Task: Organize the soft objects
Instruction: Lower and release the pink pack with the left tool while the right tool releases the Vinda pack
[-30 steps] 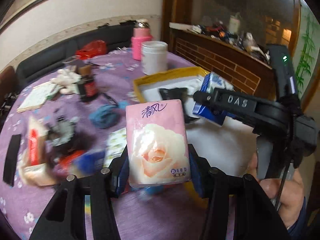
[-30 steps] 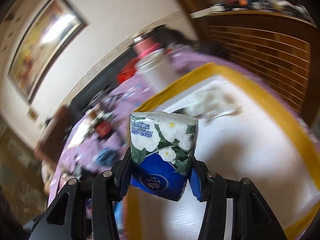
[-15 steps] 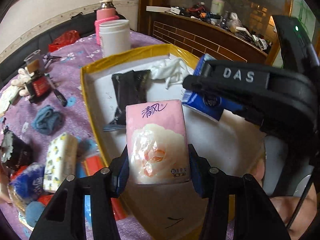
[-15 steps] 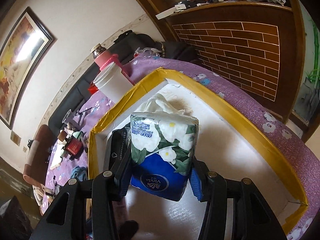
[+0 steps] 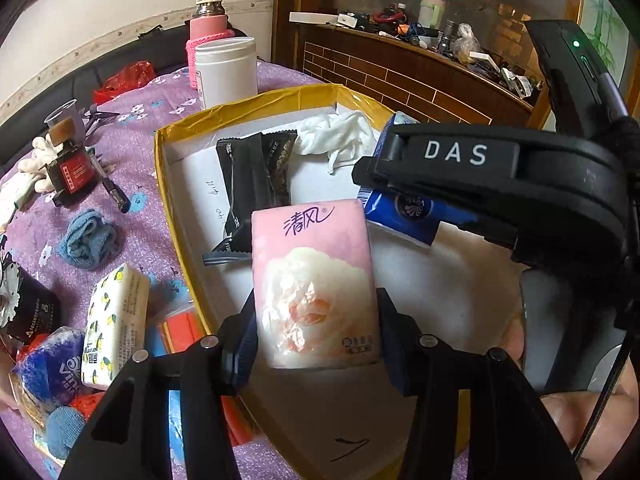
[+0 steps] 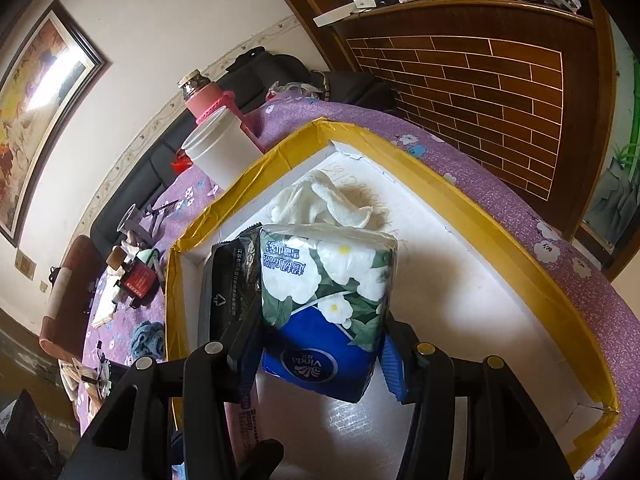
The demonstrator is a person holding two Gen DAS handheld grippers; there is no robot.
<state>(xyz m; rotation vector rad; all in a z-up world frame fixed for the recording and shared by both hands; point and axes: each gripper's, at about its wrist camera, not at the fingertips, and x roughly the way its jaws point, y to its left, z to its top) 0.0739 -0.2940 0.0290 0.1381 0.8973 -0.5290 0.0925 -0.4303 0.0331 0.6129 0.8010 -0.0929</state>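
My left gripper [image 5: 316, 344] is shut on a pink tissue pack [image 5: 314, 284] and holds it over the near part of the white box with yellow rim [image 5: 224, 114]. My right gripper [image 6: 324, 354] is shut on a blue and white flowered tissue pack [image 6: 328, 292] above the same box [image 6: 500, 232]; it also shows in the left wrist view [image 5: 404, 216]. In the box lie a black wipes pack [image 5: 252, 172] and a crumpled white cloth [image 5: 340, 136].
On the purple tablecloth left of the box lie a blue cloth [image 5: 88, 238], a lemon-print tissue pack [image 5: 114, 320], a blue Vinda pack [image 5: 52, 364] and small clutter. A white jar [image 5: 228, 68] and a pink bottle [image 5: 208, 20] stand behind the box.
Both grippers have moved from the cluttered table side to over the box, each carrying its tissue pack. The right gripper has come lower, close to the black pack and white cloth.
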